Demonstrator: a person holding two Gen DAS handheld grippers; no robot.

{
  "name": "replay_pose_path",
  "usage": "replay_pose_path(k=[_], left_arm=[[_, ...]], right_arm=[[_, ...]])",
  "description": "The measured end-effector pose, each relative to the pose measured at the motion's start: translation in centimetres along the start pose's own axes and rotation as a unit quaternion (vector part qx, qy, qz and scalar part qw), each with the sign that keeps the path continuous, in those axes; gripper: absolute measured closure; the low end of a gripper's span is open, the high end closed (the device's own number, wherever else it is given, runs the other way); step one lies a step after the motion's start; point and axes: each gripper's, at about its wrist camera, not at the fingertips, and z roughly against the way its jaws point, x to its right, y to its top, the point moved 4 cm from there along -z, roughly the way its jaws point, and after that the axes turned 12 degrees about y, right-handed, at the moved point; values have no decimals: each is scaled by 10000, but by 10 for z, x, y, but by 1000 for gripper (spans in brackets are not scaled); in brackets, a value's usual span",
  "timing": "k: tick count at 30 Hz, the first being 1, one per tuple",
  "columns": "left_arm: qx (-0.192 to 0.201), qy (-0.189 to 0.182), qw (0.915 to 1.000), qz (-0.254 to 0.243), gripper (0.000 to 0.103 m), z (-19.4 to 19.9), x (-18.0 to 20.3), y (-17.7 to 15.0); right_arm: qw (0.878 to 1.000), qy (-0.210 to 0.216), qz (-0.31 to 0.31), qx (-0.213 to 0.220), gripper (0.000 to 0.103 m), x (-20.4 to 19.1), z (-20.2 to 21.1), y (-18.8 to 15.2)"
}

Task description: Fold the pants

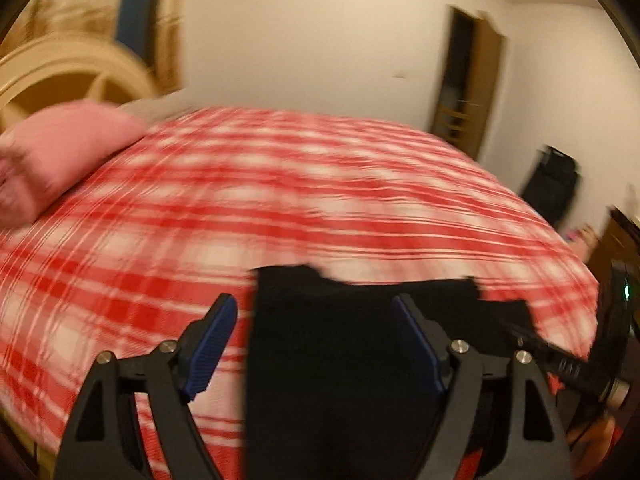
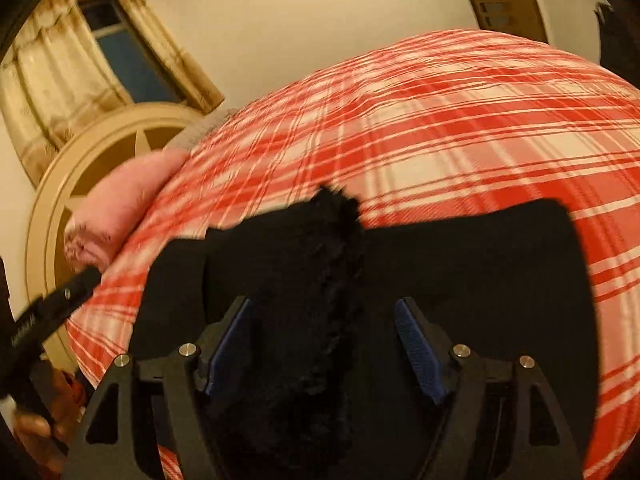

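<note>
Black pants (image 1: pixel 340 352) lie on a red and white plaid bed cover (image 1: pixel 248 200). In the left wrist view my left gripper (image 1: pixel 316 312) is open, its blue pads wide apart, hovering over the left edge of the pants. In the right wrist view the pants (image 2: pixel 460 280) fill the lower middle, with a fuzzy black strip (image 2: pixel 316 280) running down between the fingers. My right gripper (image 2: pixel 324 316) is open above them. The other gripper shows at the right edge of the left wrist view (image 1: pixel 560 356) and at the left edge of the right wrist view (image 2: pixel 48 308).
A pink pillow (image 1: pixel 60 152) lies at the head of the bed by a cream round headboard (image 2: pixel 80 168). A curtained window (image 2: pixel 120 52), a wooden door (image 1: pixel 468 80) and a dark bag (image 1: pixel 554 184) stand beyond the bed.
</note>
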Motion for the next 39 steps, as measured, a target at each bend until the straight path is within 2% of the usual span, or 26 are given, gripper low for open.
replay_pose_path(k=[2,4,8,12,15,19,22,24,29,32,35,39], left_arm=[[-117,174,9997,139,21,-7,-14,-4],[-220,277,9990,284,21,-15,-23,-9],[-314,294,9983,394,21,-21,-27,-15],[-400,311,9977,451,21,-26,-32,-16],[-481,310,9967,577,21,-29,-38,-17],[-465,363,9957,715,21,-27,-47,-13],[-393,408,9960,687,21,-23,-47,-9],[-347,421,9963,657,21,-21,-46,-7],[-284,363,9975,528,21,-22,-35,-2],[-316,307,9982,405,21,-24,-23,-3],[-345,310,9988,176,21,-29,-5,-6],[-534,258,9982,-1,21,-39,16,-13]], right_arm=[[9982,-317,501,-75,30,-12,-7,-7],[9964,-268,769,-233,54,-21,-13,-12],[9944,-276,968,-324,58,-27,-16,-19],[9947,-217,934,-359,81,-27,-9,-13],[9947,-108,983,-286,87,-36,2,-6],[9924,109,1210,187,89,-57,34,12],[9891,-28,1366,547,89,-60,63,21],[9890,-144,1269,740,89,-48,85,26],[9931,-698,758,555,89,11,104,8],[9956,-877,301,119,89,54,87,-20],[9965,-760,173,288,88,65,86,-26],[9955,-825,414,205,84,61,84,-24]])
